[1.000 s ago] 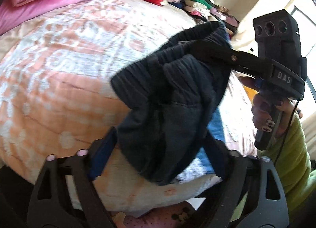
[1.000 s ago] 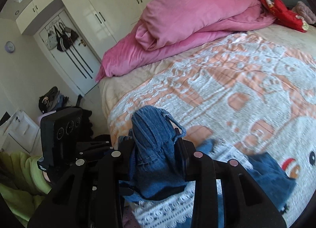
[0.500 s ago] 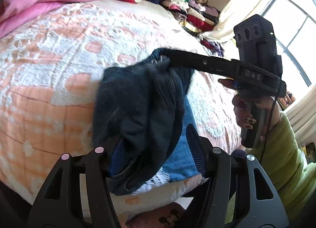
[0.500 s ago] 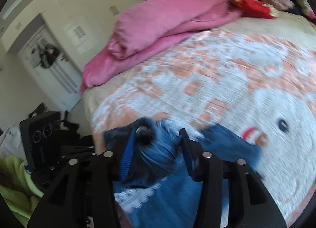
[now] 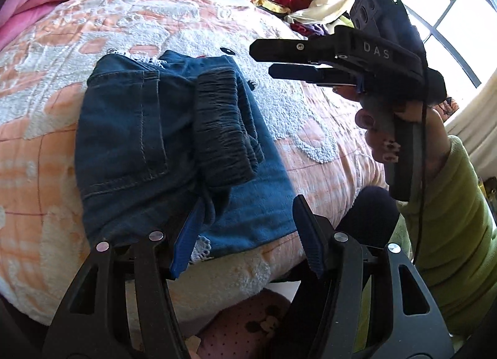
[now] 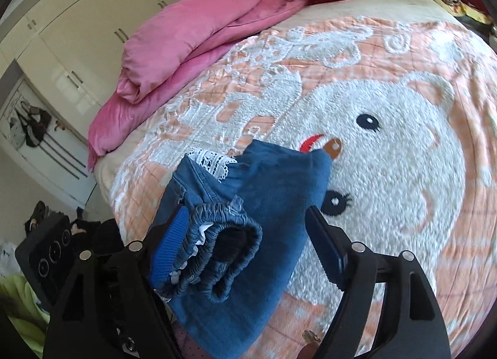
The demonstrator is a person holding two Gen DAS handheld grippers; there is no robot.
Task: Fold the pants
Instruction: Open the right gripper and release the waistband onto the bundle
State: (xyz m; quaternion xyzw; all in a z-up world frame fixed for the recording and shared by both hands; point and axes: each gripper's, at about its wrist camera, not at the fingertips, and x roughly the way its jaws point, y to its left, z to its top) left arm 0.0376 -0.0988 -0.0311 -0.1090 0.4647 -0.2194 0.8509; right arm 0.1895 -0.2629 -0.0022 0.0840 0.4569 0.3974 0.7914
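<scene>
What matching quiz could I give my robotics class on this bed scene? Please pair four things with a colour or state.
Things:
1. pants
2. quilt
3. left gripper
4. sleeve

States or colours:
A. rolled up at the far side of the bed, pink
B. open, jaws apart over the denim
C. folded on the blanket, blue
D. lime green

Pairs: 1-C, 2-A, 3-B, 4-D
</scene>
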